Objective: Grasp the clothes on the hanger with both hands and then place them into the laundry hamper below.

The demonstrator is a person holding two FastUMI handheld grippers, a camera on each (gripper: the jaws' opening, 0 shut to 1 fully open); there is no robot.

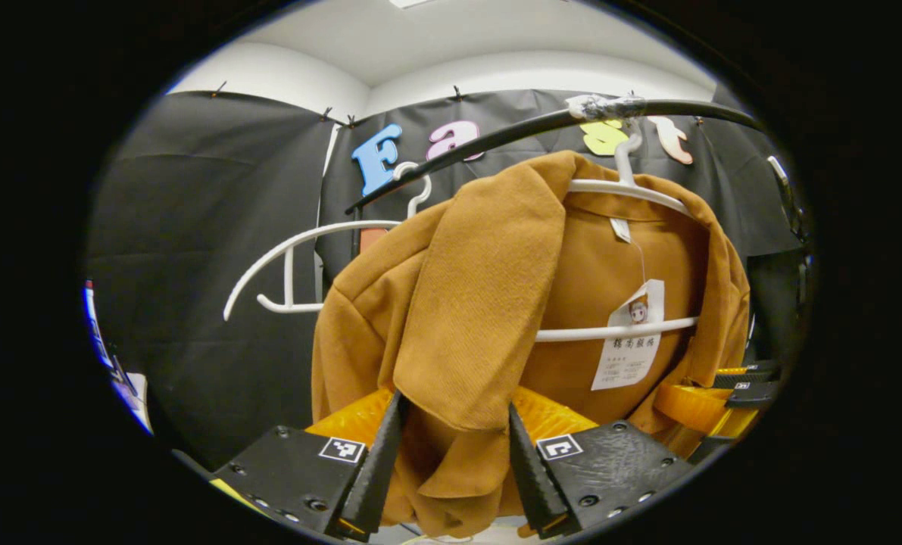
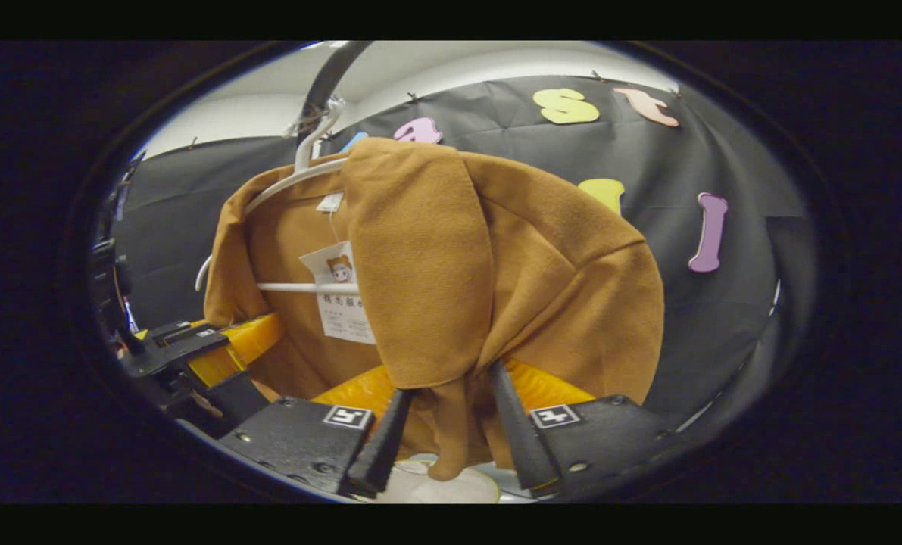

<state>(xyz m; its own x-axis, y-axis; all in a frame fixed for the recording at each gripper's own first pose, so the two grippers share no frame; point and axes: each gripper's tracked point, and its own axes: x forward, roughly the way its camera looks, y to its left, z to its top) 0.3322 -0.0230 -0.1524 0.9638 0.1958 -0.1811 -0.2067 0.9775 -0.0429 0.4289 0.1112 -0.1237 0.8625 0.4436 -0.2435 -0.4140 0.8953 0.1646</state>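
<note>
A brown jacket hangs on a white hanger from a black rail. My left gripper is open, its fingers on either side of the jacket's hanging lapel, which lies flat and unpinched. In the right gripper view the same jacket hangs on its hanger. My right gripper is open around a narrow fold of cloth below the other lapel. Each gripper also appears in the other's view: the right one at the jacket's far side, the left one likewise.
A second, bare white hanger hangs on the rail left of the jacket. A paper tag dangles inside the collar. Something pale and rounded lies below the jacket; I cannot tell what it is. Black cloth walls stand close behind.
</note>
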